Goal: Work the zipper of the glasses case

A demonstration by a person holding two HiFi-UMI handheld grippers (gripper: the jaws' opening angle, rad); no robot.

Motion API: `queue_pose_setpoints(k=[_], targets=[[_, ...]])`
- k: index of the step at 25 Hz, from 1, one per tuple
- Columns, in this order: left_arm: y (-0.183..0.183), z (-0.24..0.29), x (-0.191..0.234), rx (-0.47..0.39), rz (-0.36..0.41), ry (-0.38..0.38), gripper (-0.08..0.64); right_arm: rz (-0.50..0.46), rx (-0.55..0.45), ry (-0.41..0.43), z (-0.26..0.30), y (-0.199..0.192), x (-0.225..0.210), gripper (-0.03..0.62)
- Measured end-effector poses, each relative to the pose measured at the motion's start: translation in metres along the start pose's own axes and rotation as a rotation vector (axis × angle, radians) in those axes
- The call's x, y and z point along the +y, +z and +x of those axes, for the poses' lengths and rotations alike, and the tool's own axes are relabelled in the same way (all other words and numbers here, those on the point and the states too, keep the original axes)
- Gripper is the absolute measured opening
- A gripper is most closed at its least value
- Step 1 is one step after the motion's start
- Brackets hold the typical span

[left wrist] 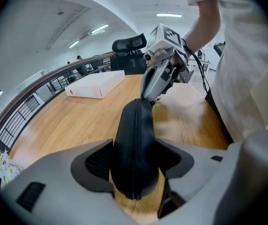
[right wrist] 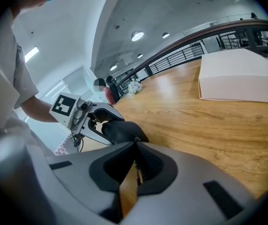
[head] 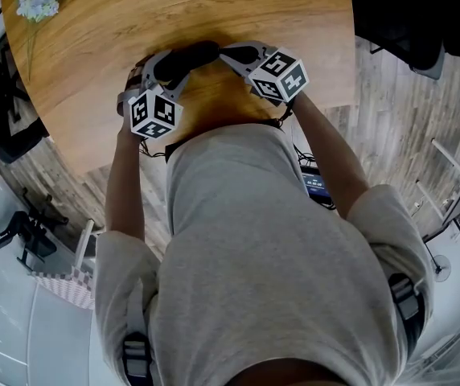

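Observation:
The black glasses case (head: 191, 57) is held over the near edge of the wooden table (head: 93, 95). My left gripper (left wrist: 136, 158) is shut on the case (left wrist: 135, 139) across its width, with the zipper seam running down the middle towards the camera. My right gripper (right wrist: 136, 143) is shut, its tips meeting on the small zipper pull (right wrist: 136, 138) at the case's (right wrist: 122, 131) end. In the left gripper view the right gripper (left wrist: 149, 99) touches the far tip of the case. In the head view the left gripper (head: 174, 64) and right gripper (head: 228, 53) flank the case.
A flat white box (left wrist: 95, 86) lies further out on the table, also in the right gripper view as the white box (right wrist: 239, 76). A small bunch of flowers (head: 37, 2) sits at the far left. A black office chair (left wrist: 129, 45) stands beyond the table.

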State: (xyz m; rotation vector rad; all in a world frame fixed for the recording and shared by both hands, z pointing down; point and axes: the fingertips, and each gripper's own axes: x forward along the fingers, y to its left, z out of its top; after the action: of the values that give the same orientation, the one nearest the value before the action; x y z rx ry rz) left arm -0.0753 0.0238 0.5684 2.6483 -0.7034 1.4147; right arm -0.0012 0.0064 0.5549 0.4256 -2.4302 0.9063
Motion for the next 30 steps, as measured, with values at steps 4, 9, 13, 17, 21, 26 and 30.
queue_pose_setpoints(k=[4,9,13,17,21,26,30], targets=[[0.0,-0.001,0.0,0.0,-0.001,-0.004,0.285,0.007,-0.042,-0.03,-0.001,-0.001,-0.003,0.052],[0.0,-0.001,0.0,-0.002,-0.005,-0.008,0.285,0.018,-0.07,0.0,-0.002,0.0,0.0,0.144],[-0.001,-0.001,0.001,-0.004,-0.011,-0.014,0.285,-0.11,-0.067,-0.048,-0.002,0.003,0.003,0.146],[0.0,-0.001,0.001,-0.006,-0.013,-0.019,0.285,-0.374,0.004,-0.158,0.001,-0.002,0.006,0.143],[0.001,-0.001,0.001,-0.008,-0.01,-0.018,0.285,-0.474,-0.024,-0.278,-0.002,0.006,0.001,0.072],[0.001,-0.002,0.001,-0.01,-0.018,-0.02,0.285,-0.494,-0.021,-0.281,-0.002,0.008,0.0,0.069],[0.001,-0.002,0.002,-0.015,-0.033,-0.021,0.285,-0.482,-0.031,-0.275,-0.001,0.01,-0.001,0.06]])
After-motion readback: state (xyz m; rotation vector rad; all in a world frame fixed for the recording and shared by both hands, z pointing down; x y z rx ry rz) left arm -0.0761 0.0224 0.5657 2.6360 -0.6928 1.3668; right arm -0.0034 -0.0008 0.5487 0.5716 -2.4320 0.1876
